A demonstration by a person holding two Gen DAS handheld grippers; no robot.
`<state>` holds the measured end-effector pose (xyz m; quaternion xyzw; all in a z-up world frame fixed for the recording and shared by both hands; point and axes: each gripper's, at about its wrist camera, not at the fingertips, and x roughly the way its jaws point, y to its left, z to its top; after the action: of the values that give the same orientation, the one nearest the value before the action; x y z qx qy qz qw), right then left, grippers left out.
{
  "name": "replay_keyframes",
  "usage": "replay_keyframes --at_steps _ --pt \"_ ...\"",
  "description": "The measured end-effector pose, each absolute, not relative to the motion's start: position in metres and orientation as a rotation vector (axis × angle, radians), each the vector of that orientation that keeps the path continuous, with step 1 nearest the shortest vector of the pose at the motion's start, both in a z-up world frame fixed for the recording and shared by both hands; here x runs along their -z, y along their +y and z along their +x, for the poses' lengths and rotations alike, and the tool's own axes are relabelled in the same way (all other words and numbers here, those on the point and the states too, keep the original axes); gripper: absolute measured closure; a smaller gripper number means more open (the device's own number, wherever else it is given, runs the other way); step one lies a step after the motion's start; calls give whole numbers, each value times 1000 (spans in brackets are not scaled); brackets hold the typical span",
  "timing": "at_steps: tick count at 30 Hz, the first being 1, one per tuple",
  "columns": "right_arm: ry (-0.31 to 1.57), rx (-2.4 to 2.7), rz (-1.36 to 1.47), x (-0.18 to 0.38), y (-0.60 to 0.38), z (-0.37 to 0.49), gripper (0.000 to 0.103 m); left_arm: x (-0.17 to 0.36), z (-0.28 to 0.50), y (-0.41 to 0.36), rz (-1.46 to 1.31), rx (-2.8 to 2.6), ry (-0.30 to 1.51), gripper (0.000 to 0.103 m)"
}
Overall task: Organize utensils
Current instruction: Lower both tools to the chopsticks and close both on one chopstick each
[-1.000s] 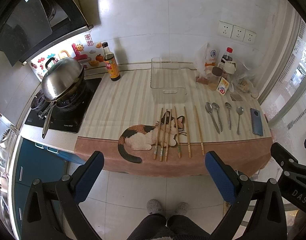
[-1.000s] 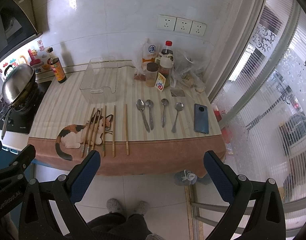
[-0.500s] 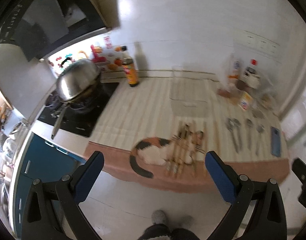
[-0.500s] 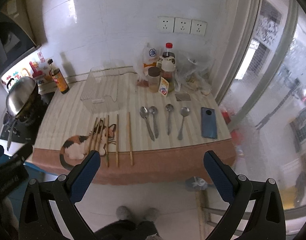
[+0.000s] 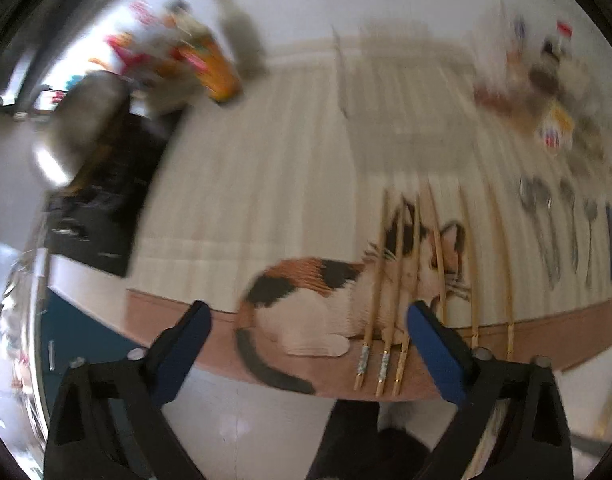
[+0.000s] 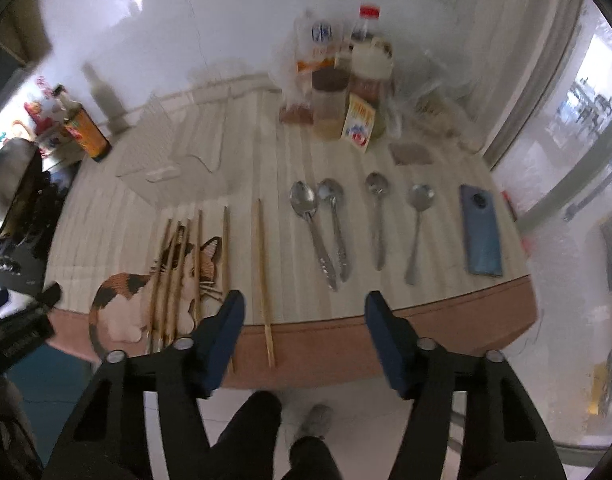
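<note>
Both grippers had been brought down toward the counter's front edge since a second earlier, when the whole counter was seen from farther back; the utensils were now seen much larger in both wrist views. The left gripper (image 5: 308, 322) was closing from its widest, with nothing yet between its jaws; it hung over the near ends of the chopsticks (image 5: 380, 308) lying across the cat mat (image 5: 306, 288). The right gripper (image 6: 304, 312) was closing too, empty, over the front edge between a lone chopstick (image 6: 263, 276) and the spoons (image 6: 330, 232). The clear bin (image 6: 174, 152) stood behind the chopsticks, and no utensil could be made out in it; the sorting was judged not yet begun, with a first pickup being lined up.
</note>
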<state>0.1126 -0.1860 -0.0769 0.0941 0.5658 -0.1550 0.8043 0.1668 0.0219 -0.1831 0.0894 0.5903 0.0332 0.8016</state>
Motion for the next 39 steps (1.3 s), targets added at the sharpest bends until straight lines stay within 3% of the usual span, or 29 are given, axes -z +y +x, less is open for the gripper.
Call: replay_keyframes --at_steps 4,6,10,15,18,20,24,26,28,30,39 --pt "1325 330 200 124 -186 143 45 241 195 17 194 23 1416 47" --pt "1372 331 203 146 -186 153 47 265 205 15 191 54 1469 48" --pt "1451 311 225 182 -186 167 60 288 214 10 217 102 1510 52" --pt "1527 290 222 209 -180 179 60 296 217 5 194 149 1529 57" --pt "1553 281 237 222 -178 185 60 294 217 6 169 171 1514 75" --pt "1578 286 221 232 -175 189 60 290 214 7 170 171 1514 98" --pt "1606 298 207 247 -168 192 60 289 210 19 131 114 1523 99" --pt "1600 304 198 247 -165 192 69 286 207 36 90 75 1537 98" --pt "1611 317 214 248 -163 189 85 284 202 49 58 53 1549 98" --pt "1632 312 221 248 -156 184 92 281 198 57 39 63 1552 98" --pt "1675 326 288 263 -152 168 92 275 209 68 93 135 1563 90"
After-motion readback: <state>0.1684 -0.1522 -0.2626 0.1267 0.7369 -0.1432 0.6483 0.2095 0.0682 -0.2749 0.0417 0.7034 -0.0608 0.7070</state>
